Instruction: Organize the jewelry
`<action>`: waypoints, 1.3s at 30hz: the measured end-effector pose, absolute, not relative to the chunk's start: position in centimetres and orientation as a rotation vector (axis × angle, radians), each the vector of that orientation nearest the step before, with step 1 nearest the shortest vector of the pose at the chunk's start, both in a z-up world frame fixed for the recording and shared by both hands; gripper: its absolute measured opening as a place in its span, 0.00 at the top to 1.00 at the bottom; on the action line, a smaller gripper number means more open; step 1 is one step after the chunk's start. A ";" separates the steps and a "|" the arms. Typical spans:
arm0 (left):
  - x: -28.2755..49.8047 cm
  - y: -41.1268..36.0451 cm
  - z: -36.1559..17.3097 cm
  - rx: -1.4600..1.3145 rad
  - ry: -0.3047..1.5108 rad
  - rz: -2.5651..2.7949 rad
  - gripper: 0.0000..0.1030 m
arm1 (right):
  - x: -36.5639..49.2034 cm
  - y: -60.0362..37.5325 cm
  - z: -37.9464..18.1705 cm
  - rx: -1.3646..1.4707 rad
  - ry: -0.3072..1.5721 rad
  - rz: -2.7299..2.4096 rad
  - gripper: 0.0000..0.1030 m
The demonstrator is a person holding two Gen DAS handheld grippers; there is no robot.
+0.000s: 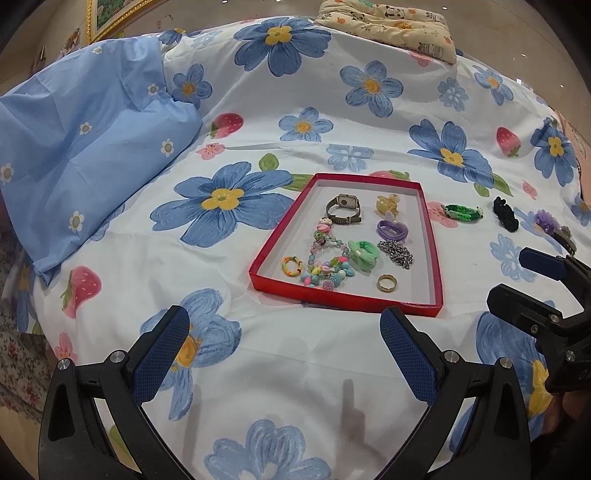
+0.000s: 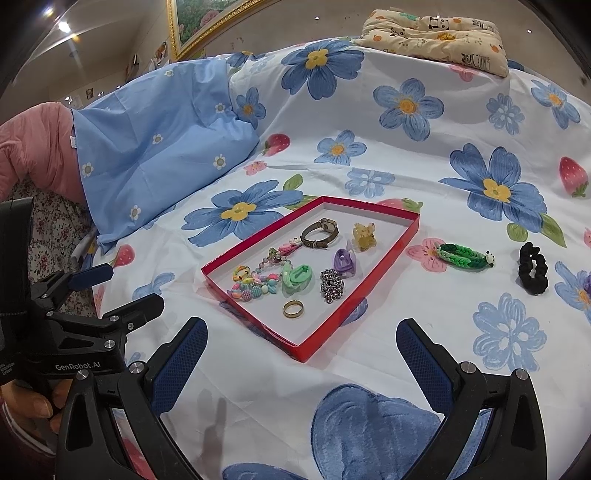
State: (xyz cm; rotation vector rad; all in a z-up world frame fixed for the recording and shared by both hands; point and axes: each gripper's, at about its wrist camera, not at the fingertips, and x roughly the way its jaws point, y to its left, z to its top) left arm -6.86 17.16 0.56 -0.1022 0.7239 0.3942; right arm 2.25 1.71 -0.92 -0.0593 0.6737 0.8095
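Note:
A shallow red tray (image 1: 271, 240) (image 2: 332, 334) lies on the flowered bedspread. It holds a watch (image 1: 343, 208) (image 2: 320, 233), a gold ring (image 1: 386, 283) (image 2: 293, 308), a silver chain (image 1: 397, 253) (image 2: 332, 290), a bead necklace (image 1: 323, 264) (image 2: 258, 282) and several hair ties. Right of the tray lie a green braided bracelet (image 1: 463, 212) (image 2: 463, 256), a black scrunchie (image 1: 505, 214) (image 2: 533, 268) and a purple flower piece (image 1: 550, 221). My left gripper (image 1: 284, 343) is open just short of the tray's near edge. My right gripper (image 2: 301, 354) is open too, holding nothing.
A light blue pillow (image 1: 81, 147) (image 2: 155, 147) lies at the left. A cream panda-print cushion (image 1: 391, 26) (image 2: 436, 37) sits at the far edge. A hand (image 2: 26, 402) holds the left gripper's body at the right view's left edge. Bare bedspread (image 1: 295, 387) spreads under both grippers.

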 end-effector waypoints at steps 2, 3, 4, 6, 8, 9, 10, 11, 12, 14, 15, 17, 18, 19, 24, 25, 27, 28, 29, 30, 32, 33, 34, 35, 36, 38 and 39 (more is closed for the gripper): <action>-6.8 17.1 0.6 -0.102 0.724 0.391 0.00 | 2.3 1.7 -1.0 -0.060 0.673 0.809 0.00; -6.8 17.1 0.6 -0.101 0.724 0.393 0.00 | 2.3 1.7 -1.0 -0.060 0.673 0.809 0.00; -6.8 17.2 0.5 -0.100 0.724 0.393 0.00 | 2.3 1.7 -1.0 -0.059 0.673 0.809 0.00; -6.8 17.2 0.6 -0.099 0.725 0.392 0.00 | 2.3 1.7 -1.0 -0.060 0.674 0.809 0.00; -6.8 17.1 0.6 -0.100 0.723 0.392 0.00 | 2.3 1.7 -0.9 -0.060 0.675 0.809 0.00; -6.8 17.1 0.6 -0.100 0.723 0.392 0.00 | 2.3 1.7 -0.9 -0.059 0.675 0.809 0.00; -6.8 17.1 0.6 -0.100 0.723 0.392 0.00 | 2.3 1.7 -0.9 -0.059 0.674 0.810 0.00; -6.8 17.1 0.6 -0.100 0.724 0.392 0.00 | 2.3 1.7 -0.9 -0.059 0.674 0.809 0.00; -6.8 17.1 0.5 -0.099 0.724 0.392 0.00 | 2.3 1.7 -0.9 -0.059 0.673 0.809 0.00; -6.8 17.1 0.6 -0.100 0.724 0.393 0.00 | 2.3 1.7 -1.0 -0.059 0.674 0.808 0.00; -6.8 17.1 0.6 -0.101 0.724 0.391 0.00 | 2.3 1.7 -1.0 -0.059 0.674 0.808 0.00; -6.8 17.1 0.6 -0.101 0.723 0.393 0.00 | 2.3 1.7 -1.0 -0.059 0.674 0.809 0.00; -6.8 17.1 0.6 -0.101 0.724 0.392 0.00 | 2.3 1.7 -1.0 -0.059 0.674 0.809 0.00; -6.8 17.1 0.5 -0.102 0.724 0.391 0.00 | 2.3 1.7 -1.0 -0.059 0.674 0.810 0.00; -6.8 17.1 0.6 -0.100 0.723 0.392 0.00 | 2.3 1.7 -1.0 -0.059 0.675 0.808 0.00; -6.8 17.0 0.6 -0.099 0.724 0.392 0.00 | 2.3 1.7 -1.0 -0.059 0.674 0.809 0.00; -6.8 17.0 0.6 -0.098 0.723 0.394 0.00 | 2.3 1.7 -1.0 -0.059 0.675 0.809 0.00; -6.8 17.1 0.6 -0.100 0.724 0.393 0.00 | 2.3 1.7 -0.9 -0.059 0.674 0.808 0.00; -6.7 17.0 0.6 -0.100 0.724 0.393 0.00 | 2.3 1.7 -0.9 -0.059 0.674 0.809 0.00; -6.7 17.0 0.6 -0.100 0.725 0.392 0.00 | 2.3 1.7 -0.9 -0.057 0.674 0.809 0.00; -6.7 17.0 0.6 -0.100 0.723 0.394 0.00 | 2.3 1.7 -1.0 -0.058 0.675 0.808 0.00; -6.7 17.0 0.6 -0.100 0.723 0.394 0.00 | 2.4 1.7 -0.9 -0.059 0.674 0.809 0.00; -6.7 17.0 0.6 -0.100 0.724 0.393 0.00 | 2.4 1.7 -0.9 -0.059 0.674 0.809 0.00; -6.7 16.9 0.6 -0.100 0.724 0.394 0.00 | 2.4 1.7 -0.9 -0.058 0.675 0.809 0.00; -6.7 16.9 0.6 -0.100 0.724 0.394 0.00 | 2.4 1.7 -1.0 -0.058 0.676 0.809 0.00; -6.7 16.9 0.6 -0.100 0.726 0.393 0.00 | 2.5 1.6 -1.0 -0.056 0.677 0.807 0.00; -6.7 16.9 0.6 -0.101 0.727 0.391 0.00 | 2.6 1.5 -1.0 -0.055 0.677 0.807 0.00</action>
